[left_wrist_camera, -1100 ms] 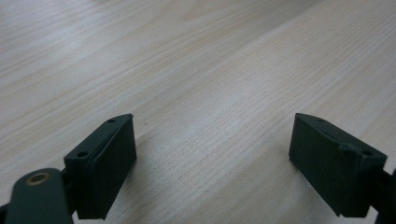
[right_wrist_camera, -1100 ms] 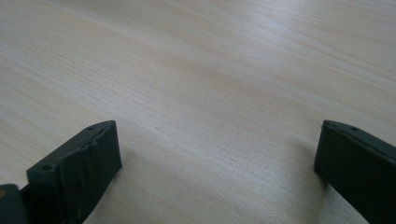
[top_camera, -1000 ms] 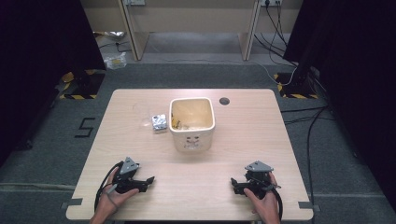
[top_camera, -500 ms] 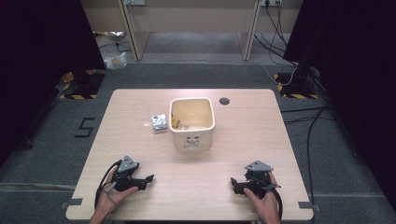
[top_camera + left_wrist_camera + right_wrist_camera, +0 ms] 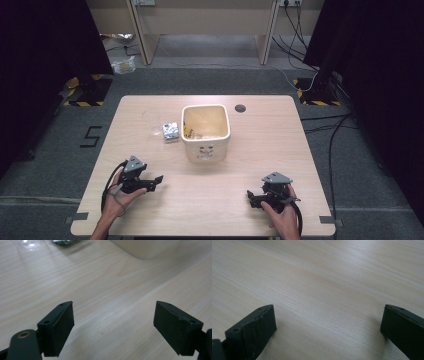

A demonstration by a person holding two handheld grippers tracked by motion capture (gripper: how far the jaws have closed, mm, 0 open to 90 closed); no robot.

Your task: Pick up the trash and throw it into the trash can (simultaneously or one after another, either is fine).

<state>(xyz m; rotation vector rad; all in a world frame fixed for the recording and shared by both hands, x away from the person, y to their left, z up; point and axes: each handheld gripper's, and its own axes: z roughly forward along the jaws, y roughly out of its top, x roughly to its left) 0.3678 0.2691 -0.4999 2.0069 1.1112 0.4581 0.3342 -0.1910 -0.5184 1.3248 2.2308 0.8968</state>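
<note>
Nothing much has moved since a moment ago. Both hands rest low on the bench point(image 5: 260, 145). The left gripper point(image 5: 156, 181) has its fingers wide apart and holds nothing. The right gripper point(image 5: 250, 196) is the same, wide and empty. A cream bin point(image 5: 205, 150) stands in the middle, with a small shiny packet point(image 5: 170, 131) just beside it. It looks like the start; next, I think, the left one must reach to the packet.
</note>
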